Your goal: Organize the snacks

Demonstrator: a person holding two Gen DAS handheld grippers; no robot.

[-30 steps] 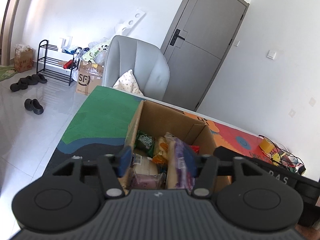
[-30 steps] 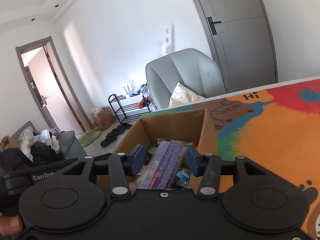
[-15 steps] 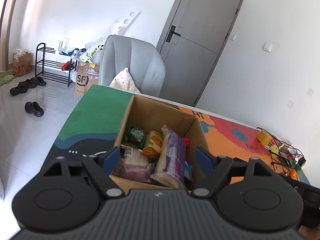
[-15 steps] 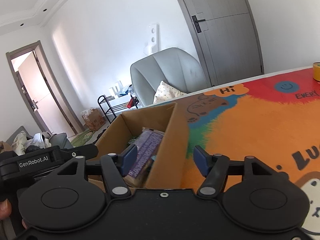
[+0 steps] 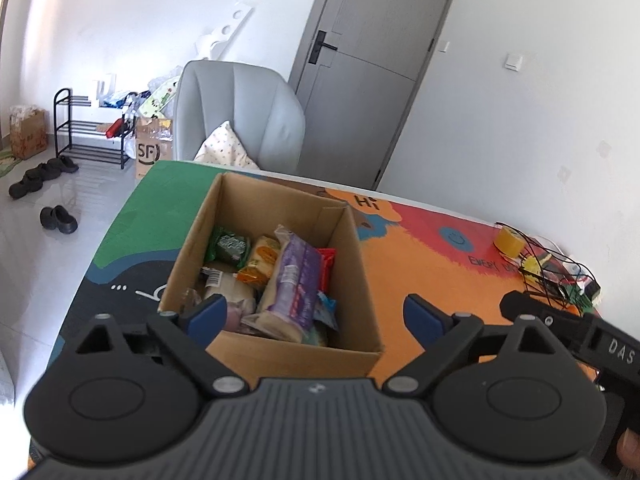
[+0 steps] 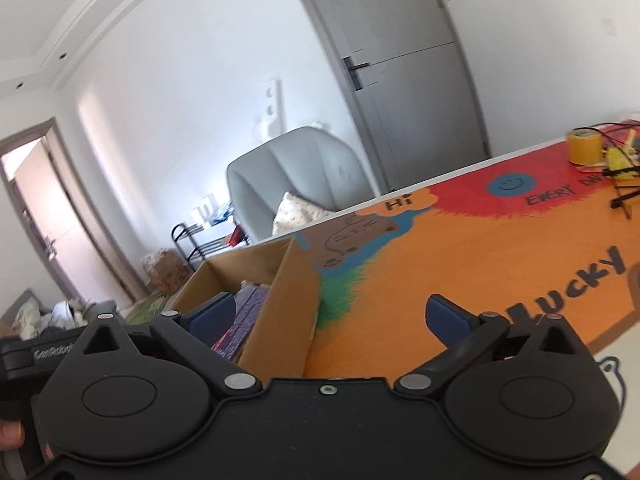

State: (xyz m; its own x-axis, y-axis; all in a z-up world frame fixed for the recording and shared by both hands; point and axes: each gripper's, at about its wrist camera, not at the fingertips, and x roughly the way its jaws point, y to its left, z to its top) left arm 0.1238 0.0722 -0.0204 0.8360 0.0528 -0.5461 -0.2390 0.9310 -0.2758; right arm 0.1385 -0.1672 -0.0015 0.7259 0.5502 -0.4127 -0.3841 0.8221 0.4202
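An open cardboard box [image 5: 352, 264] stands on the colourful table mat. It holds several snack packs: a long purple pack [image 5: 298, 276] leaning in the middle, a green pack [image 5: 228, 245], a yellow pack [image 5: 262, 260] and a pale pack [image 5: 230, 292]. My left gripper [image 5: 316, 316] is open and empty, above the box's near wall. My right gripper [image 6: 336, 316] is open and empty, to the right of the box [image 6: 288, 300], over the mat; the purple pack [image 6: 244, 316] shows inside.
A yellow tape roll [image 5: 508, 240] and a tangle of black wires [image 5: 552, 276] lie at the mat's far right; the roll also shows in the right wrist view [image 6: 582, 146]. A grey armchair [image 5: 236, 120] stands behind the table. Shoes and a rack are on the floor at left.
Both grippers have opened wide and pulled back from the box. The purple pack now rests in the box. The right gripper has swung right, over the mat.
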